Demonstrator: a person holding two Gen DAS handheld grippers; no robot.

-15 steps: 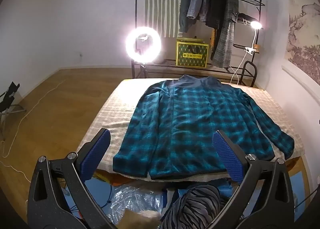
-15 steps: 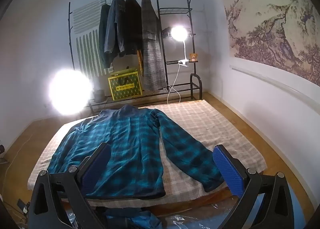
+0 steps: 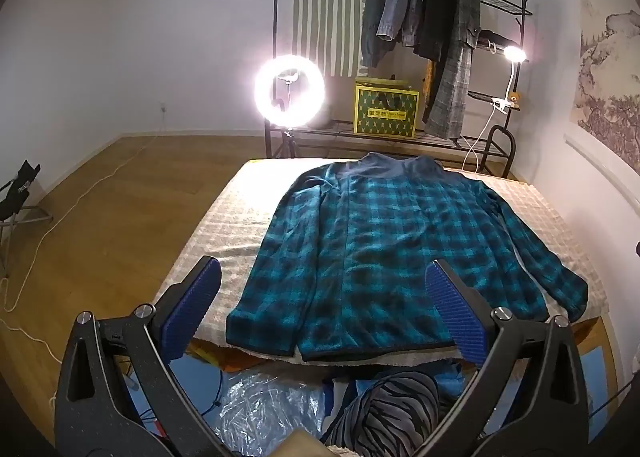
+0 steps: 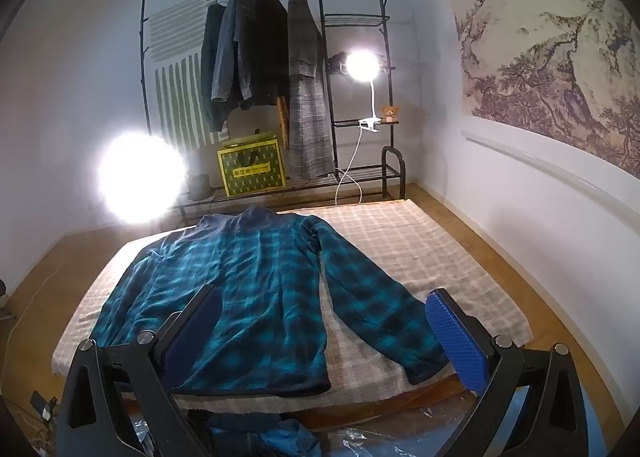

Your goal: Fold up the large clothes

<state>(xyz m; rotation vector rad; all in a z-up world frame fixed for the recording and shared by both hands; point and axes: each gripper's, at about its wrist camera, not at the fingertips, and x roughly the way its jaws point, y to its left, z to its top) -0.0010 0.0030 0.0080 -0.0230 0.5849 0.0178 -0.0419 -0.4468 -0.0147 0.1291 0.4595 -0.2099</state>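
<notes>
- The teal-and-black plaid flannel shirt (image 3: 384,257) lies flat and front-up on the beige checked cloth-covered bed (image 3: 240,217), collar toward the far clothes rack, hem at the near edge.
- In the left wrist view the sleeve on the left side is folded in along the body; the right sleeve (image 4: 372,297) lies stretched out on the cloth, its cuff near the bed's near edge.
- The left claw (image 3: 324,317) hangs above the near edge with its blue ribbed pads wide apart and nothing between them; it touches no fabric.
- The right claw (image 4: 324,333) is likewise spread wide and empty, hovering over the hem and the outstretched sleeve's cuff.
- Judged from this layout, folding has barely begun: the step in hand looks like the approach to a first grasp.
- To do it well, bring each claw down low and nearly level with the bed, so that one pad slides under the fabric edge and the other closes on top.
- Pinch only the shirt's layers, not the checked cloth beneath, or the cover will lift with it.
- The loose right sleeve seems the sensible first target: grip near the cuff and lay it across the body.
- Flannel is limp and will sag, so a lift-and-carry is safer than dragging, which could wrinkle the smoothed body.
- The striped grey bundle (image 3: 384,409) and the clear plastic sheet (image 3: 268,413) below the near edge could snag a low claw.
</notes>
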